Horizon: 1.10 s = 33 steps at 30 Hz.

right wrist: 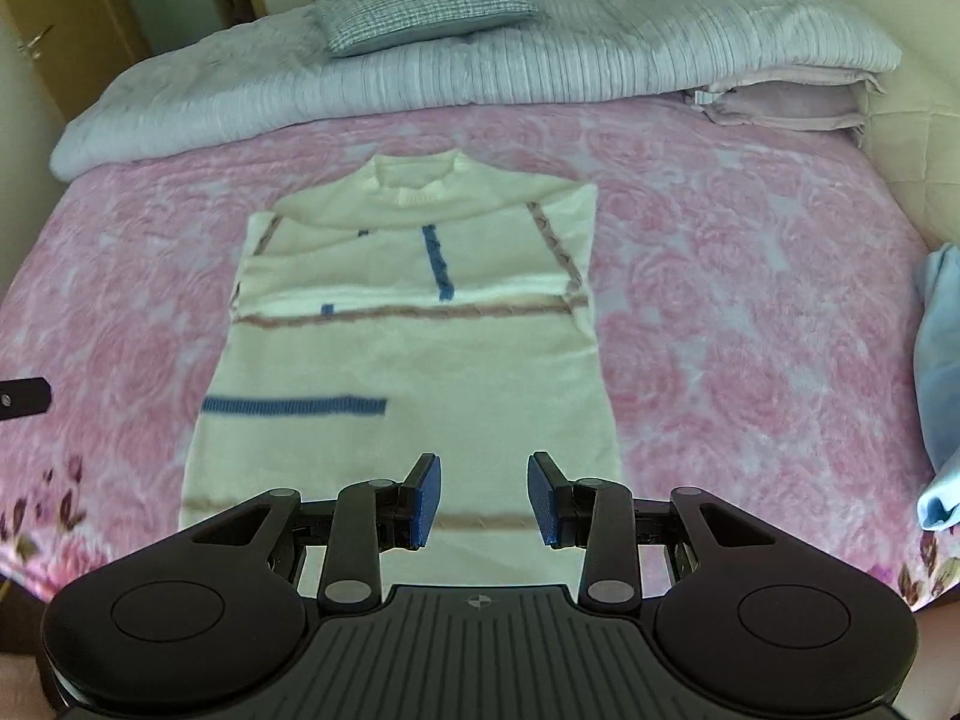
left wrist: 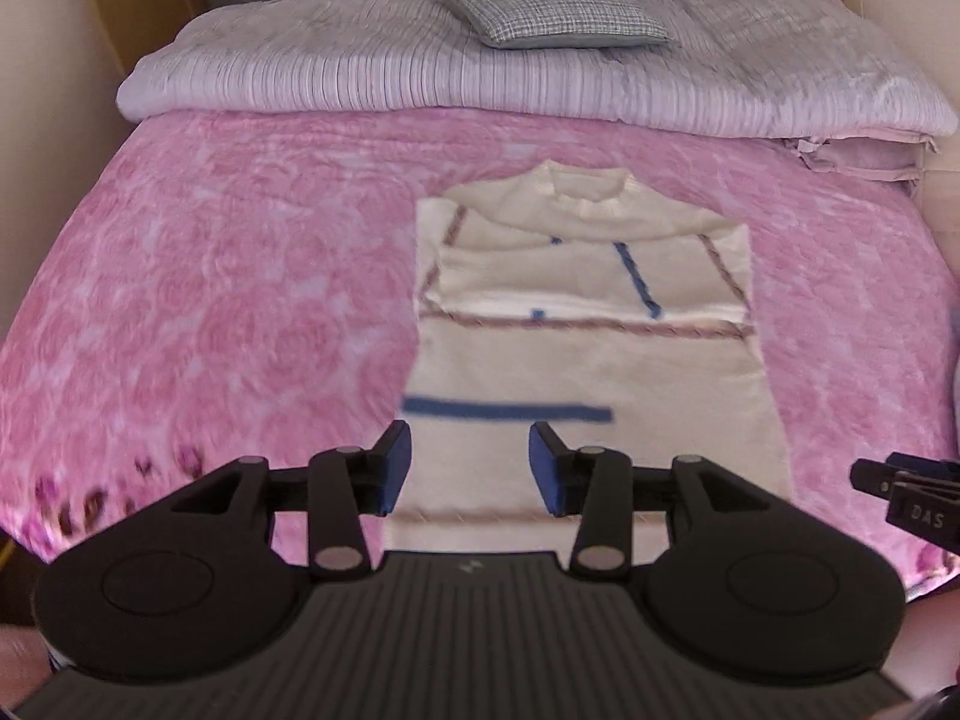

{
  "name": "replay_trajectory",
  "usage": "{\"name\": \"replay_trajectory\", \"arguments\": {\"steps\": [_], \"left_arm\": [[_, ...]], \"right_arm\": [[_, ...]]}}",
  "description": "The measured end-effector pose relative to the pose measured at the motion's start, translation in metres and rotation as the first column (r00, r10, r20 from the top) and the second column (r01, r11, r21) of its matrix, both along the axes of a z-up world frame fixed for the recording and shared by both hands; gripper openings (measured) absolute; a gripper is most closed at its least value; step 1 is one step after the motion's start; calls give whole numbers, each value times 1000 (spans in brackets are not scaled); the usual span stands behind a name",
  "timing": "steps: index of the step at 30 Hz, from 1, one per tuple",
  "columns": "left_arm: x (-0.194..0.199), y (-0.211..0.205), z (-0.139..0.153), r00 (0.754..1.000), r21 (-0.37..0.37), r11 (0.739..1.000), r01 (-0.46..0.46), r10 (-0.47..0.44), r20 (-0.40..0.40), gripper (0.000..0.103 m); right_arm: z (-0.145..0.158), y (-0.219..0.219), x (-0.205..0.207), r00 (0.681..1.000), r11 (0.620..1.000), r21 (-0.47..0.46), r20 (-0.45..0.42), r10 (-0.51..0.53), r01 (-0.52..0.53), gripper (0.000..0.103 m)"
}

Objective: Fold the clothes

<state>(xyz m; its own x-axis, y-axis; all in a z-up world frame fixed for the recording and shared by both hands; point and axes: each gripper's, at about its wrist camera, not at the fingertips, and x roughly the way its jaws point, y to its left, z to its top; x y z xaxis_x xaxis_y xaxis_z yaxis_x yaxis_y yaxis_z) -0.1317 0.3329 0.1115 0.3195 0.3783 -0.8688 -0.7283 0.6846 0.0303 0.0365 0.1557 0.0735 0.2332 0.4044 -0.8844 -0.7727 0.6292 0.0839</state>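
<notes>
On the pink rose-patterned bed (right wrist: 720,276), the cream knit sweater with blue and brown stripes (right wrist: 408,324) lies flat, sleeves folded in; lengthwise folds remain. Left gripper (left wrist: 470,468) and right gripper (right wrist: 483,501) hover apart, empty.

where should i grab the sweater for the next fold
Take the sweater at its two bottom hem corners, one gripper each, coming from the near edge. It lies flat with sleeves already folded in and the hem nearest both open grippers, so lifting the hem toward the collar would probably halve it.
</notes>
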Motion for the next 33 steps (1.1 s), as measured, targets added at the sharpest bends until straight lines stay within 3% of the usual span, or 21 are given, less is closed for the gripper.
{"name": "replay_trajectory", "arguments": {"steps": [8,13,23,33], "left_arm": [[-17,-94,0,997,-11,997,-74,74,-12,40],[-30,-126,3,993,-2,994,-110,110,-37,40],[-32,-143,8,992,6,995,-96,96,-82,40],[-36,-120,-5,994,-20,998,-56,54,-97,40]], "right_arm": [[-1,-56,4,989,991,-13,-73,128,-130,36],[9,-70,0,983,984,5,-52,178,-178,36],[11,-83,-2,979,981,6,-69,194,-194,36],[2,-73,-12,986,988,-21,-72,151,-153,36]]}}
